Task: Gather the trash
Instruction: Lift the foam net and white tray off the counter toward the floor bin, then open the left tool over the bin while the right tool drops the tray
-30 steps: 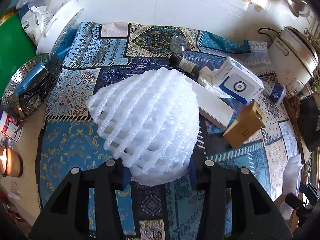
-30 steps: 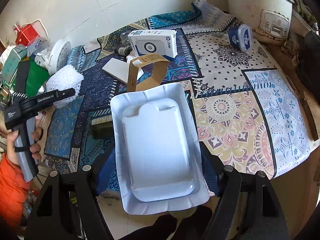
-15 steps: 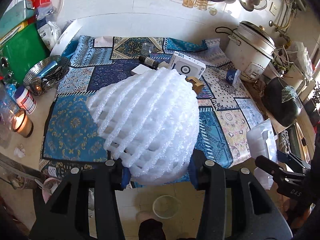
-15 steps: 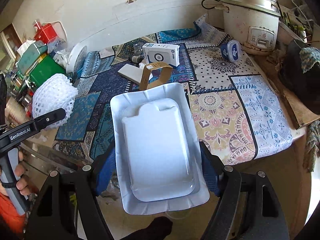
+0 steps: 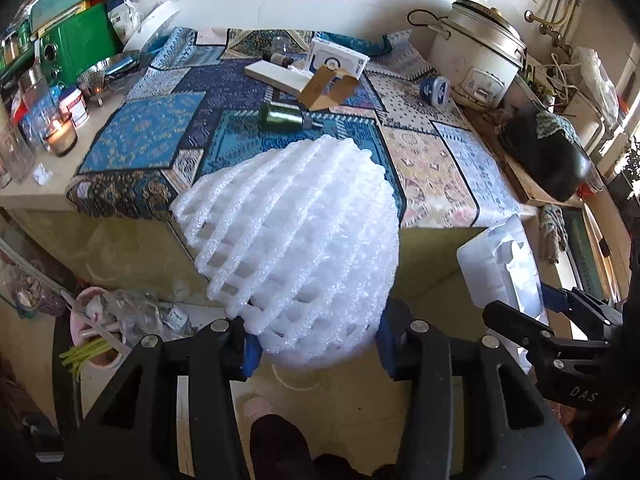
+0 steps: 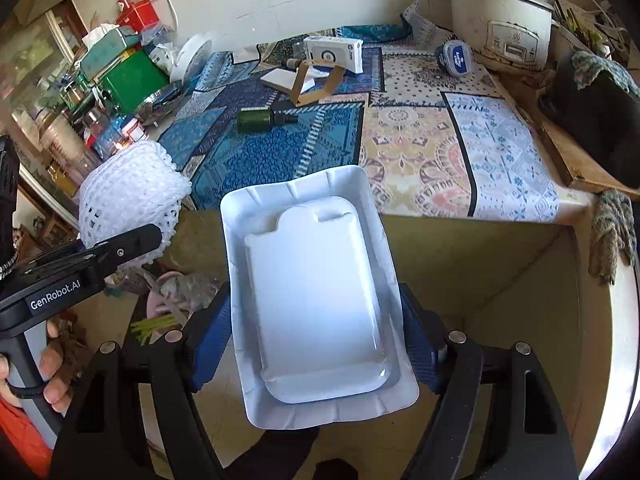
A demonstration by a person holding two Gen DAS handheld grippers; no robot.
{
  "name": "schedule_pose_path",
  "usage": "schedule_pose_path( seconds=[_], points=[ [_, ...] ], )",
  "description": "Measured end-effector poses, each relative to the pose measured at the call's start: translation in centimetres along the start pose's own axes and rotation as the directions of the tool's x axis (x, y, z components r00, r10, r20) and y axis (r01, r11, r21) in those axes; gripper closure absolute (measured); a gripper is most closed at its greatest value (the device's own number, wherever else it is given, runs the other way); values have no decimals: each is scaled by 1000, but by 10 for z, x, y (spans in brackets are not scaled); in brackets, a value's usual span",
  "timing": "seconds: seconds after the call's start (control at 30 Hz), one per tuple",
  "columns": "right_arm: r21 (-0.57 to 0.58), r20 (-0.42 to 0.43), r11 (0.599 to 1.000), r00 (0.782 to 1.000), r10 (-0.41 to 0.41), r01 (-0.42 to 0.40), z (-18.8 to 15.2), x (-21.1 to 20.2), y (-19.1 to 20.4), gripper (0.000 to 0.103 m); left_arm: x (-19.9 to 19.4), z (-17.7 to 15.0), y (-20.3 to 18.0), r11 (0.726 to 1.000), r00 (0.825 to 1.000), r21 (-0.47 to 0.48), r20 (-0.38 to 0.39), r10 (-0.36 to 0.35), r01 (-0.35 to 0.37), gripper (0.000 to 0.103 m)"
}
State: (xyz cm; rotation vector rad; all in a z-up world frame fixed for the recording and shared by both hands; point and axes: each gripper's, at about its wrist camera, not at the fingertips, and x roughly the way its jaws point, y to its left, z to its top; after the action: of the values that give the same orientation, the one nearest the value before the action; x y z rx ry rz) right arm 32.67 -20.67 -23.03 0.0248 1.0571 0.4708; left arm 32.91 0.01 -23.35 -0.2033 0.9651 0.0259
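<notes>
My left gripper (image 5: 316, 344) is shut on a white foam fruit net (image 5: 292, 240), held off the table's near edge above the floor; the net (image 6: 128, 196) also shows at the left of the right wrist view. My right gripper (image 6: 316, 344) is shut on a white paper tray (image 6: 316, 296) with a smaller white insert nested in it, also held off the table; the tray (image 5: 504, 268) appears at the right of the left wrist view. On the patterned cloth lie a green bottle (image 5: 282, 116), a brown cardboard sleeve (image 5: 328, 86) and a white box (image 5: 340, 58).
A pink bin (image 5: 96, 332) with scraps stands on the floor at lower left. A rice cooker (image 5: 480, 52), blue tub (image 5: 436, 90), lit candle (image 5: 60, 138), green tin (image 5: 76, 48) and steel colander (image 5: 108, 74) ring the table (image 5: 460, 236). A foot (image 5: 280, 440) is below.
Both grippers have drawn back from over the table to beyond its near edge, still holding the net and the tray. The floor and pink bin have come into view.
</notes>
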Motion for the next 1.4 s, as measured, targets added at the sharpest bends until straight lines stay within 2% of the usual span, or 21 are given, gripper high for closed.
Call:
schedule_pose_path(
  seconds=[0.2, 0.4, 0.57, 0.77, 0.93, 1.07, 1.23, 1.4],
  points=[
    [23, -81, 1000, 997, 13, -11, -39, 32, -15, 29, 38, -51, 4, 999, 994, -27, -108, 18, -21, 57],
    [72, -158, 997, 987, 8, 3, -82, 101, -33, 29, 113, -109, 35, 999, 978, -47, -210, -16, 6, 56],
    [109, -220, 994, 975, 8, 16, -132, 188, -46, 29, 198, -163, 69, 996, 961, -80, -269, -59, 38, 55],
    [125, -314, 992, 949, 40, -1, -199, 320, -58, 29, 311, -228, 117, 989, 938, -131, -328, -108, 67, 55],
    [121, -399, 993, 916, 41, 8, -246, 432, -68, 29, 407, -275, 144, 982, 911, -174, -388, -138, 74, 55],
    [115, -442, 993, 895, 53, -2, -275, 500, -79, 29, 469, -309, 153, 971, 885, -216, -425, -188, 102, 55],
    [30, -471, 999, 882, 24, -12, -294, 545, -84, 26, 521, -337, 159, 960, 857, -250, -458, -235, 129, 54],
    [6, -492, 999, 870, 38, -40, -306, 562, -88, 26, 544, -346, 152, 967, 856, -221, -467, -220, 128, 54]
  ],
)
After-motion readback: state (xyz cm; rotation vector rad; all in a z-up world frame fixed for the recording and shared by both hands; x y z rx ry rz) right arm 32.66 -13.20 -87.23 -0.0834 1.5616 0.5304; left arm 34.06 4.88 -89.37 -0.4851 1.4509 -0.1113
